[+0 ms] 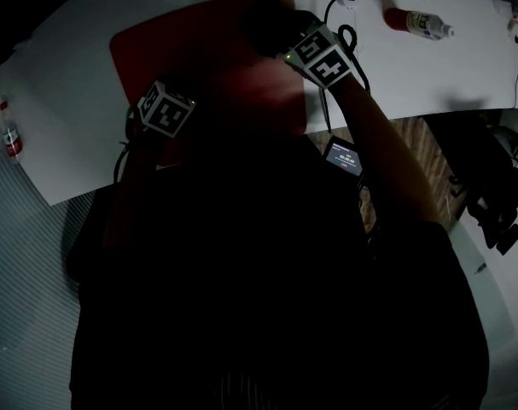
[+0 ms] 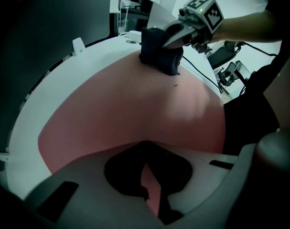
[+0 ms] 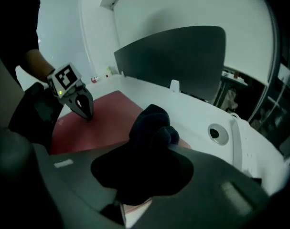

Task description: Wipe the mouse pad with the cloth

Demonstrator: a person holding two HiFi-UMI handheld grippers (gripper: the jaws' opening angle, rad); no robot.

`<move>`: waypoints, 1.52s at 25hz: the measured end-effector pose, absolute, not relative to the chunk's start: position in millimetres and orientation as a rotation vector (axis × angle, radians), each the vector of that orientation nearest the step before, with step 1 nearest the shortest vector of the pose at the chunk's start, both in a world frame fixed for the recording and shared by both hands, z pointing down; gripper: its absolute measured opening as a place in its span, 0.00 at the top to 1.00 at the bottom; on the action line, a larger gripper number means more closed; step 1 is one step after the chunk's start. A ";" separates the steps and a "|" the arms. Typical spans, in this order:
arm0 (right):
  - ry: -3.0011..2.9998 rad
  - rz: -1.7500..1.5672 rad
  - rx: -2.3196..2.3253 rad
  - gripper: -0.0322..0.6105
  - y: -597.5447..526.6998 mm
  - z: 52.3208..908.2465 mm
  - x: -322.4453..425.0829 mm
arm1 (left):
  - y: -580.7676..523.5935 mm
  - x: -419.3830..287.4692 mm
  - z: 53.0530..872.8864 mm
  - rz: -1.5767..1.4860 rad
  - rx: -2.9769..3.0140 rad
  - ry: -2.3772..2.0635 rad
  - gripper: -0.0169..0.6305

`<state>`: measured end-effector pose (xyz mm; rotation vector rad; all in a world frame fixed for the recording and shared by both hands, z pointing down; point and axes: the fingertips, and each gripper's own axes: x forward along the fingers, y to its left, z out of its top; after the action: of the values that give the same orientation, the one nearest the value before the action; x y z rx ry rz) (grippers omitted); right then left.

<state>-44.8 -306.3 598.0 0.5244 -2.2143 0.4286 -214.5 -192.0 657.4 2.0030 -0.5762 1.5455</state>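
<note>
While the left claw [image 3: 86, 111], pinched shut, held the mouse pad [image 2: 135, 109] down against sliding, the right claw [image 2: 169, 41] gripped the cloth [image 3: 152, 128] on it.

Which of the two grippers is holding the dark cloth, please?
The right gripper: its fingers clamp the dark cloth on the red mouse pad. The left gripper holds no cloth; its shut fingers rest on the pad.

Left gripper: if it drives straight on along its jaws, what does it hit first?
Likely the dark cloth held in the right gripper, dead ahead across the red mouse pad. The left gripper points low, so its tips may drag on the pad first; depth is unclear.
</note>
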 end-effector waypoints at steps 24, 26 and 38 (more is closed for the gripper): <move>-2.089 0.126 -0.099 0.80 -132.5 643.1 -144.0 | -192.4 -220.4 661.1 1.475 1.988 -0.619 0.96; -2.076 0.085 -0.101 0.80 -140.5 644.0 -137.3 | -192.0 -220.1 661.0 1.467 1.989 -0.621 0.96; -2.058 0.219 0.157 0.80 -265.8 642.9 -52.4 | -190.9 -218.3 659.3 1.453 1.981 -0.619 0.96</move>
<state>-52.4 -265.8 642.9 0.1574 -2.0580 0.2188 -218.3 -190.9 659.3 1.9806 -0.6189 1.4525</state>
